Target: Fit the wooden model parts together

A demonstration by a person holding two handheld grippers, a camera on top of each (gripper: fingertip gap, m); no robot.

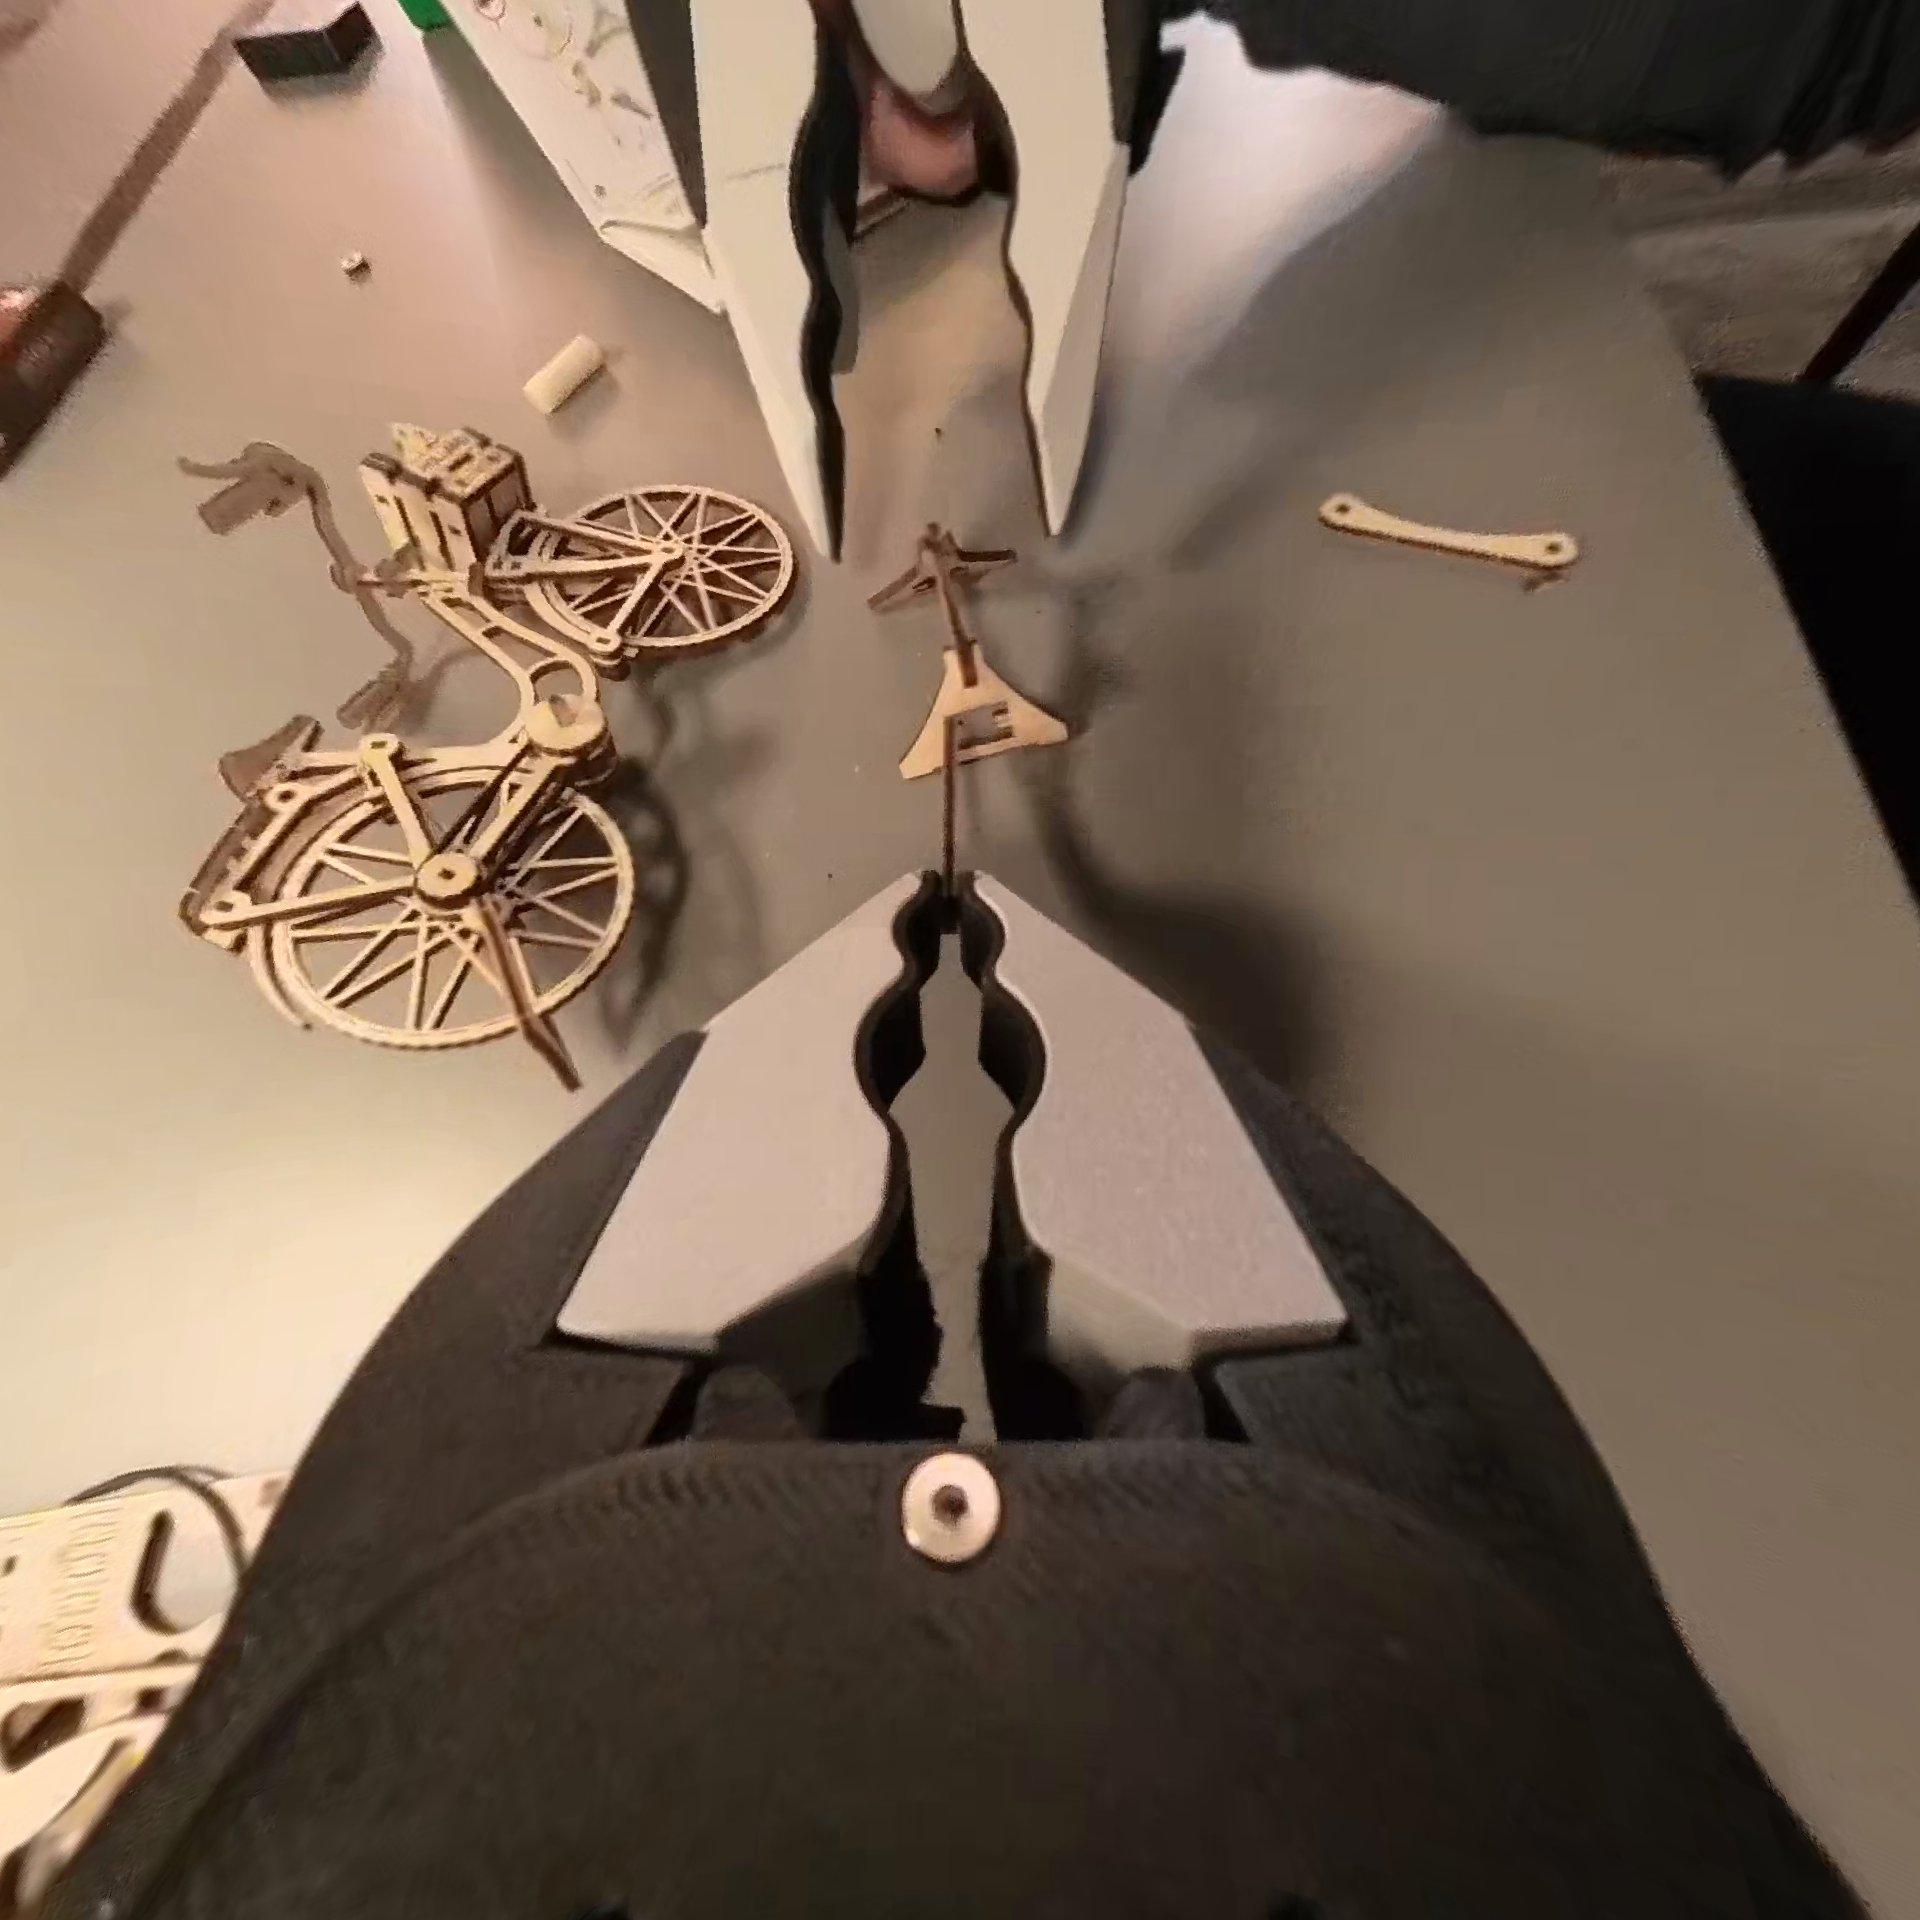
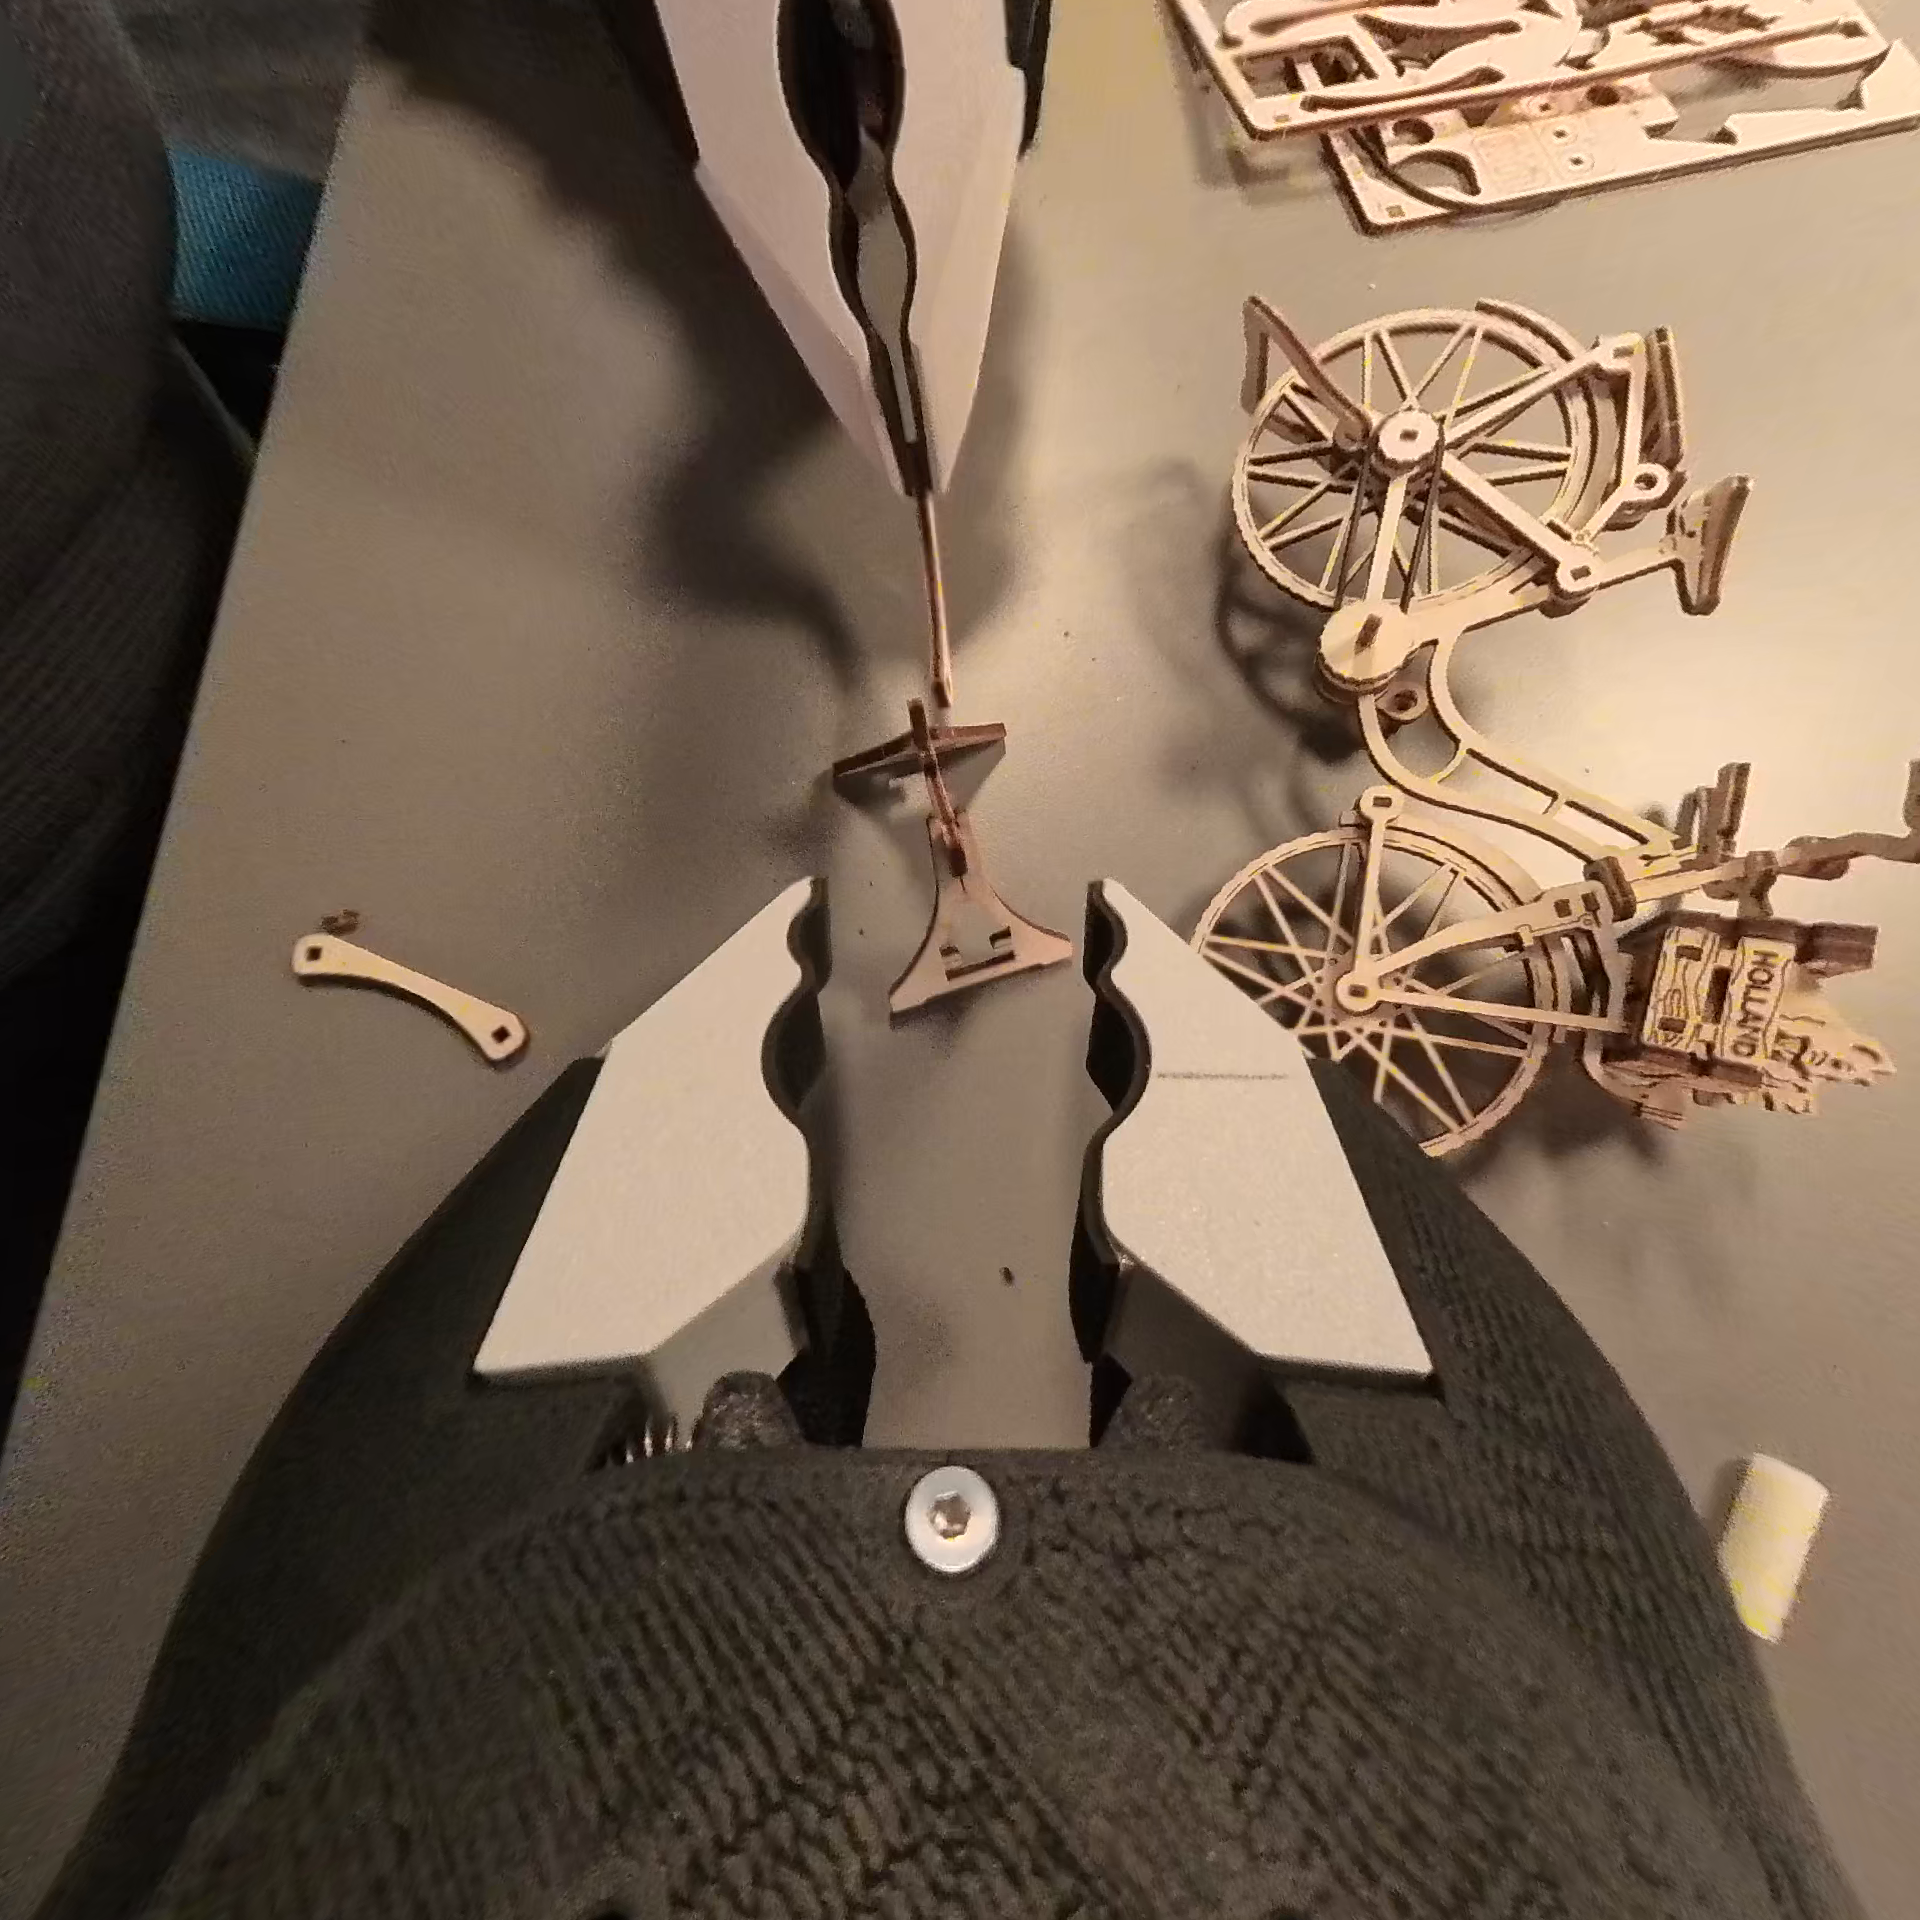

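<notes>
left gripper (image 1: 945, 894) pinches a thin wooden stand piece (image 1: 982, 727) edge-on; right gripper (image 2: 945, 935) gapes wide, empty, straddling it. likely risk: squeezing could snap or twist it loose.

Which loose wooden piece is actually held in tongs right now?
The thin strip assembly, pinched by the left tongs. The curved link lies untouched on the table.

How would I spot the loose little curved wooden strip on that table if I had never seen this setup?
Start from the big wooden bicycle model lying on the grey table, then look across past the two grippers to the opposite side, near the table's edge. There the curved strip lies flat and alone. Unlike the small winged assembly between the fingers, it is one plain slim piece with a hole at each end.
</notes>
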